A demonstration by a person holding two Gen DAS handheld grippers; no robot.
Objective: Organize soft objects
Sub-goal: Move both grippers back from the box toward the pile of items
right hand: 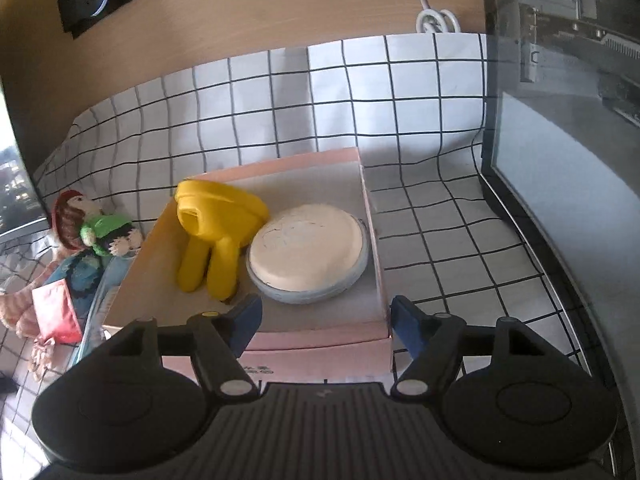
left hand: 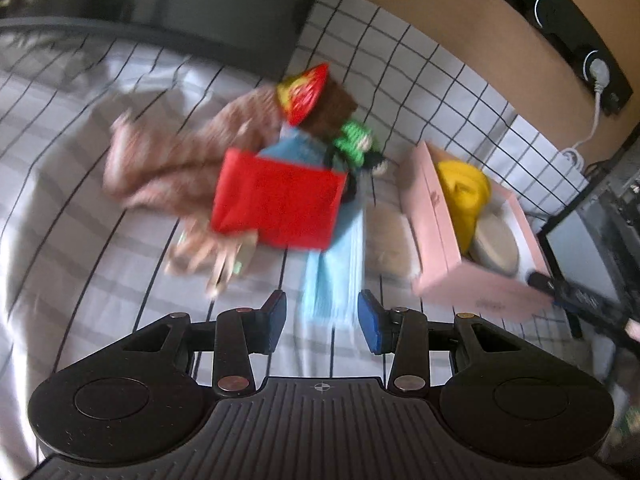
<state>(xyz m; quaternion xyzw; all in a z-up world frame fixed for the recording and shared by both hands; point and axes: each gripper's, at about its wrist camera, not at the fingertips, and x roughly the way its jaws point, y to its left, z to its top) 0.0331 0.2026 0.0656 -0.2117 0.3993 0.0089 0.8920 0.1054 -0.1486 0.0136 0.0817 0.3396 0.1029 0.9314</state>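
While both grippers hovered over the grid-patterned cloth [right hand: 420,92], the sorting stood partly done: the pink box [right hand: 320,344] already held a yellow soft toy [right hand: 214,232] and a round cream cushion [right hand: 308,252], and the remaining soft items lay in a loose pile to its left. The left gripper [left hand: 322,320] stood partly open with nothing between its blue pads [left hand: 370,322]; no pad touched any item. Directly ahead of those jaws lay the light blue folded cloth [left hand: 336,276], its near end just beyond the fingertips and roughly centred in the gap. The long axis of that cloth ran away from the gripper, in line with the fingers, toward the red pouch [left hand: 280,204], which lay across its far part. Behind the pouch sat the brown knitted fabric [left hand: 176,160] and the green-clad doll [left hand: 352,140]; motion blur prevented a finer reading of how they overlapped. The right gripper [right hand: 324,324] stood wide open and empty above the near wall of the pink box, well apart from the pile. By judgement, the left hand was the nearer to the blue cloth, and a short advance along the cloth's axis would place its near end between the pads. The overlapping pouch could be dragged along.
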